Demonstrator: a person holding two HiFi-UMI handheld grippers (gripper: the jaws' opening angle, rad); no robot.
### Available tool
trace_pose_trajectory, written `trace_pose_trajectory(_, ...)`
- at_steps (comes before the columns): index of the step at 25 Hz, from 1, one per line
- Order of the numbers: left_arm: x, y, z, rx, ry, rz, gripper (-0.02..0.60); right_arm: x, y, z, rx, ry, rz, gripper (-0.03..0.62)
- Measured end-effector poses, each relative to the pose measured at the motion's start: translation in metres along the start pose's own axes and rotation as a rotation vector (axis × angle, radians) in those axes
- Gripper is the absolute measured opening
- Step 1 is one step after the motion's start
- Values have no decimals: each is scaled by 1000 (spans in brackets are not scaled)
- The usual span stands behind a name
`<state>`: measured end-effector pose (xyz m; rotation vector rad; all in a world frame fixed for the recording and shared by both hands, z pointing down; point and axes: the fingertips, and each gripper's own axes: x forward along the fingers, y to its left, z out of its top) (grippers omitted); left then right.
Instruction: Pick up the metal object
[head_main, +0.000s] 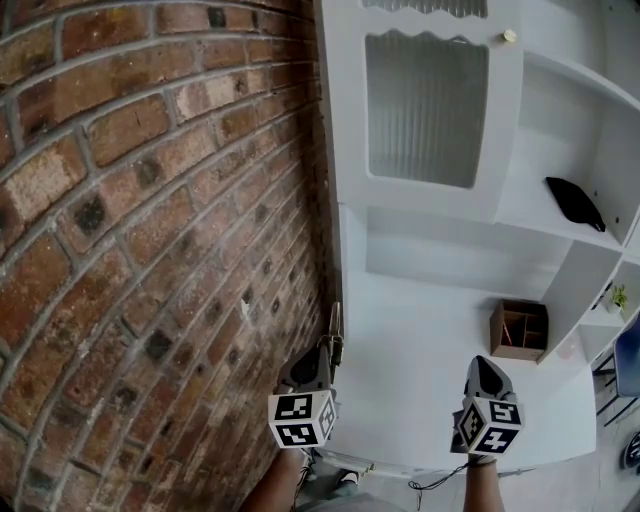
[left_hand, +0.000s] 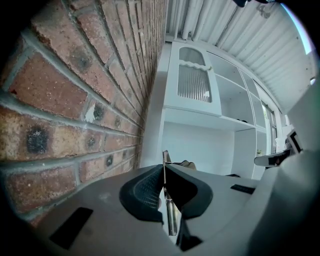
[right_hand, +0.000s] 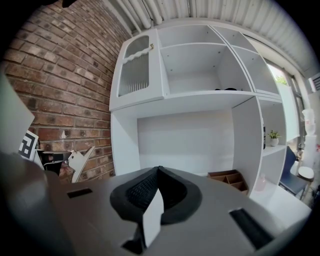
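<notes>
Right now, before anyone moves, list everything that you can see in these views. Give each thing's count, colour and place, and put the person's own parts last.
brick wall: one, red-brown with grey joints, fills the left side
cabinet: one, white, open shelves and a counter, right of the wall
ribbed door: one, white frame, upper left of the cabinet
black object: one, black, lying on a right-hand shelf
wooden box: one, brown, with compartments, on the counter by a partition
plant: one, green, small, on a far-right shelf
metal object: one, silvery, thin, sticking up from the left jaws
left gripper: one, grey, shut on the metal object
right gripper: one, grey, shut, empty
</notes>
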<state>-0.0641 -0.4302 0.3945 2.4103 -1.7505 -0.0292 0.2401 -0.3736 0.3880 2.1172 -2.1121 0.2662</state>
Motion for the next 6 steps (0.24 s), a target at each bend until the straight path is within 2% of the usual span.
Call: trace_pose_trajectory(6, 3, 0, -4, 4, 15, -7, 15, 2, 1, -4, 0, 9, 3, 2)
